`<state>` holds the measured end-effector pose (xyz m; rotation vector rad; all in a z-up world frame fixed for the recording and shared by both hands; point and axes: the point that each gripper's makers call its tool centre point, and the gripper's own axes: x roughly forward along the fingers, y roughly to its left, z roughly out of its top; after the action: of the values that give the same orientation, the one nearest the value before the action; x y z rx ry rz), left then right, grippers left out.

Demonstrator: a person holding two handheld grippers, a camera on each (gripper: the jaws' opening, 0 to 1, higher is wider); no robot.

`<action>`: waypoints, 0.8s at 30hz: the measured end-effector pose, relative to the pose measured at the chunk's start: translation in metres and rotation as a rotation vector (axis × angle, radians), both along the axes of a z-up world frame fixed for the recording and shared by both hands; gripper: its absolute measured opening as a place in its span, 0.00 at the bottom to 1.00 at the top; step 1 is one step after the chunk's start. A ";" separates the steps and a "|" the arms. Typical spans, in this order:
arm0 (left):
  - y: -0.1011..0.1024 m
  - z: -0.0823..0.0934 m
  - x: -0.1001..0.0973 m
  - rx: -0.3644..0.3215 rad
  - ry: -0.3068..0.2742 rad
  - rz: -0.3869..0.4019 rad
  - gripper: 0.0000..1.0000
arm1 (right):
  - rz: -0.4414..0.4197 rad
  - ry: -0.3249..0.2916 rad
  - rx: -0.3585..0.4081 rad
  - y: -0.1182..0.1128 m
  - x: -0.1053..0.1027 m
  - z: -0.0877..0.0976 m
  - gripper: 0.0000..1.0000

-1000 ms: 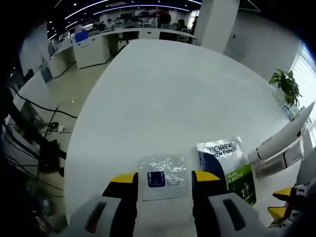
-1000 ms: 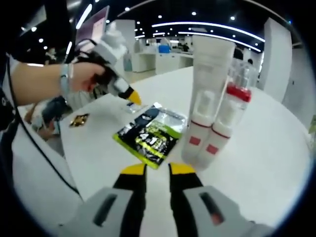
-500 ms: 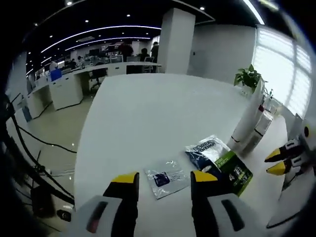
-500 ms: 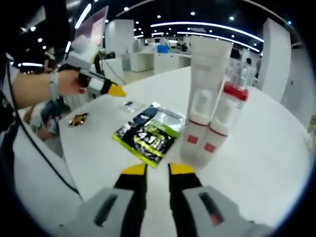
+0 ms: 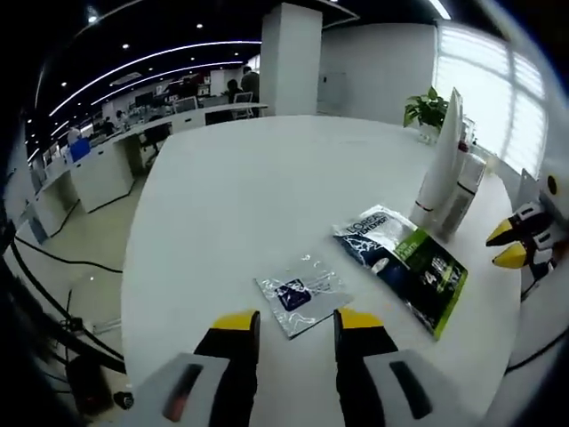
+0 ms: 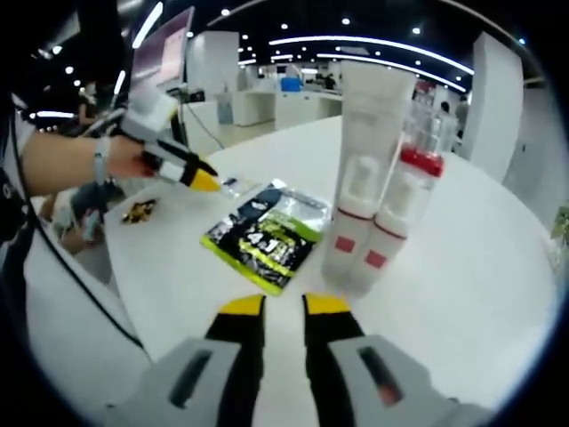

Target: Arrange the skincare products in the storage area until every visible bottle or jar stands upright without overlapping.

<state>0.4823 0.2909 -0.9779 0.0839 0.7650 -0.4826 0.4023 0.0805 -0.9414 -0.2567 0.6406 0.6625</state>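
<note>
Left gripper [image 5: 292, 322] hangs over the near edge of the white round table [image 5: 267, 196], its yellow-tipped jaws apart with nothing between them; just beyond the tips lies a small clear sachet [image 5: 300, 293] with a dark blue square on it, flat on the tabletop. Beside it, to the right in the left gripper view, a L'Oréal Men Expert pouch [image 5: 402, 266] in dark blue, white and green also lies flat. Past the pouch a tall white tube [image 5: 440, 160] stands upright on its cap, with a smaller bottle [image 5: 464, 191] touching it. The right gripper [image 6: 284, 307] has its jaws nearly together, a narrow gap showing, holding nothing, and it points at the same pouch [image 6: 268, 235]. In the right gripper view the white tube [image 6: 366, 133] and a red-collared bottle [image 6: 402, 209] stand side by side, touching, near the pouch's right edge. A hand [image 6: 124, 156] carries the left gripper at that view's left side.
</note>
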 end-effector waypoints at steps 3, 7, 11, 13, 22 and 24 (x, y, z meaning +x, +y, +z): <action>-0.002 -0.004 -0.001 0.018 0.007 -0.015 0.32 | -0.006 0.000 0.000 0.000 0.000 0.000 0.15; -0.002 -0.003 0.001 0.031 -0.010 -0.016 0.28 | -0.015 -0.001 0.000 0.000 0.000 0.000 0.15; -0.002 -0.002 0.002 0.041 -0.019 -0.021 0.28 | -0.019 -0.001 0.000 0.000 0.000 0.000 0.15; -0.003 -0.003 0.003 0.043 -0.022 -0.019 0.28 | -0.020 -0.001 -0.002 0.000 0.000 0.000 0.15; -0.008 -0.004 0.009 0.045 -0.028 -0.024 0.28 | -0.014 -0.002 -0.005 0.002 -0.001 0.000 0.15; -0.010 -0.004 0.010 0.045 -0.027 -0.030 0.28 | -0.013 -0.003 -0.007 0.002 -0.001 0.000 0.15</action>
<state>0.4922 0.2808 -0.9822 0.1434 0.7491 -0.4924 0.4015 0.0829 -0.9409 -0.2594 0.6409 0.6472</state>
